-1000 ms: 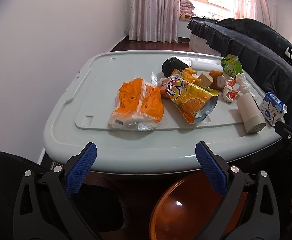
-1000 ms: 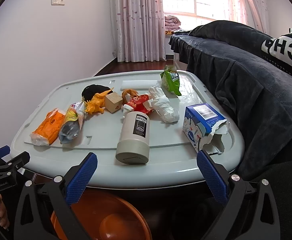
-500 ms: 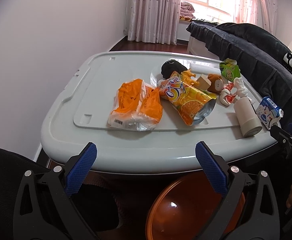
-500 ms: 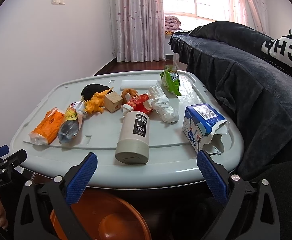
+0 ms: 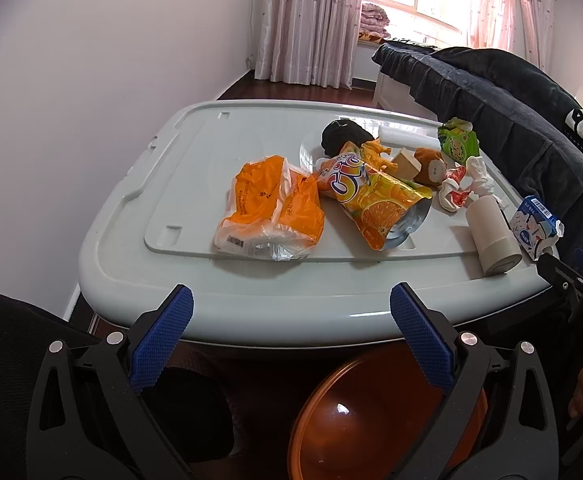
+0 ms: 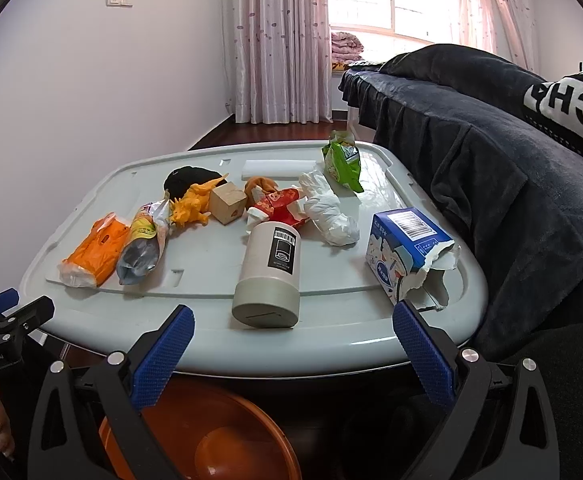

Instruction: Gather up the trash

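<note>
Trash lies on a grey bin lid (image 5: 195, 168) (image 6: 195, 280): an orange plastic bag (image 5: 271, 208) (image 6: 95, 252), an orange snack pouch (image 5: 375, 196) (image 6: 143, 244), a beige tube on its side (image 5: 491, 236) (image 6: 269, 276), a torn blue carton (image 5: 533, 228) (image 6: 407, 248), a red-and-white wrapper (image 6: 279, 208), crumpled white plastic (image 6: 329, 214) and a green bag (image 6: 341, 160). My left gripper (image 5: 291, 344) is open and empty before the lid's near edge. My right gripper (image 6: 291, 352) is open and empty before the tube.
An orange basin (image 5: 371, 420) (image 6: 211, 440) sits on the floor under the lid's near edge. A yellow toy dinosaur (image 6: 191, 204), a wooden cube (image 6: 227, 202), a brown plush (image 6: 259, 184), a black cloth (image 6: 189, 178) and white foam (image 6: 275, 168) lie on the lid. A dark-covered bed (image 6: 511, 184) stands right.
The left gripper has drawn back a little and turned slightly right, so the lid looks a bit farther away. The right gripper has hardly moved. Nothing was picked up.
</note>
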The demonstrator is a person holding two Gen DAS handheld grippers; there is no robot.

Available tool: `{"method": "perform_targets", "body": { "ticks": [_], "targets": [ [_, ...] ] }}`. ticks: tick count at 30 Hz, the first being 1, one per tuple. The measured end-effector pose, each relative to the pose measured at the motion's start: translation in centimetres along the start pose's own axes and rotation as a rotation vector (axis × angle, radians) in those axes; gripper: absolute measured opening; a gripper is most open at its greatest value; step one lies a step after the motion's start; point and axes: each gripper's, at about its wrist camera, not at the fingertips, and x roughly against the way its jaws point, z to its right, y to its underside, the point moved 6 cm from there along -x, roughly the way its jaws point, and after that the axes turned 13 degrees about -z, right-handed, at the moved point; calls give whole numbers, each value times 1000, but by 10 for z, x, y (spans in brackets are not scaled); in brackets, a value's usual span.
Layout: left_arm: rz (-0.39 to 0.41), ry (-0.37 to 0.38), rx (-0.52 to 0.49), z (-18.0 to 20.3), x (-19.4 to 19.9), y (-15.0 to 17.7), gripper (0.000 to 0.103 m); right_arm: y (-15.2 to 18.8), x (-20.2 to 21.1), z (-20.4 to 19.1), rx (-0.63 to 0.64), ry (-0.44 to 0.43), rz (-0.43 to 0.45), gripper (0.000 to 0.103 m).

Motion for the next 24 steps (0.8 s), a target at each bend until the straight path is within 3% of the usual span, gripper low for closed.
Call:
{"method": "perform_targets", "body": {
  "ticks": [24],
  "targets": [
    [-5,6,10,1,-2,2,96,0,0,0,-2,-1,-1,98]
  ]
}}
